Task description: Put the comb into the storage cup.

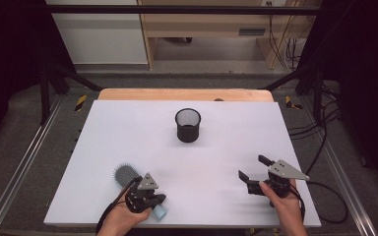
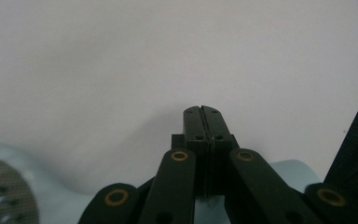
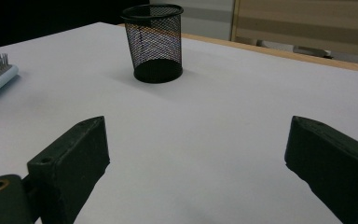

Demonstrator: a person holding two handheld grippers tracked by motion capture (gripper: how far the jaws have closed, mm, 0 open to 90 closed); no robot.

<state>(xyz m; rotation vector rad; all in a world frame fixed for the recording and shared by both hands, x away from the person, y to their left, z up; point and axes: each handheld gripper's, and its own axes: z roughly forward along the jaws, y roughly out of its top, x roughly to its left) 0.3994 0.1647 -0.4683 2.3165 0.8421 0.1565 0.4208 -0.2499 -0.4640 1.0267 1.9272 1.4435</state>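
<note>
1. Although the left gripper (image 1: 146, 195) sits directly over the handle of the hairbrush (image 1: 126, 173), its fingers (image 2: 206, 122) are pressed flat together with nothing between them; the pale blue handle lies beneath and behind them in the left gripper view.
2. The hairbrush lies on the desk (image 1: 128, 128) at its near left, bristles up, the head pointing away from the person and the light blue handle end (image 1: 160, 213) showing just below the gripper body.
3. The right gripper (image 1: 256, 168) rests near the front right of the desk, well apart from the hairbrush. Its fingers (image 3: 70, 158) stand wide apart and hold nothing.
4. Judgement on the step in hand: the work appears to be a pick of the hairbrush by the left gripper. To do it well, the fingers should first be spread, then lowered astride the narrow handle rather than the bristled head, and closed squarely across it. A grip near the head end of the handle would probably balance the load better.
5. Risk noted: closing on the bristles or on the handle tip could let the hairbrush pivot or slip.
6. Container: one black mesh cup (image 1: 188, 125) stands upright near the middle of the desk, well apart from both grippers. In the right gripper view the mesh is see-through and nothing shows inside; it appears empty.
7. If the hairbrush is meant for the cup, handle-first entry looks the likelier fit.
</note>
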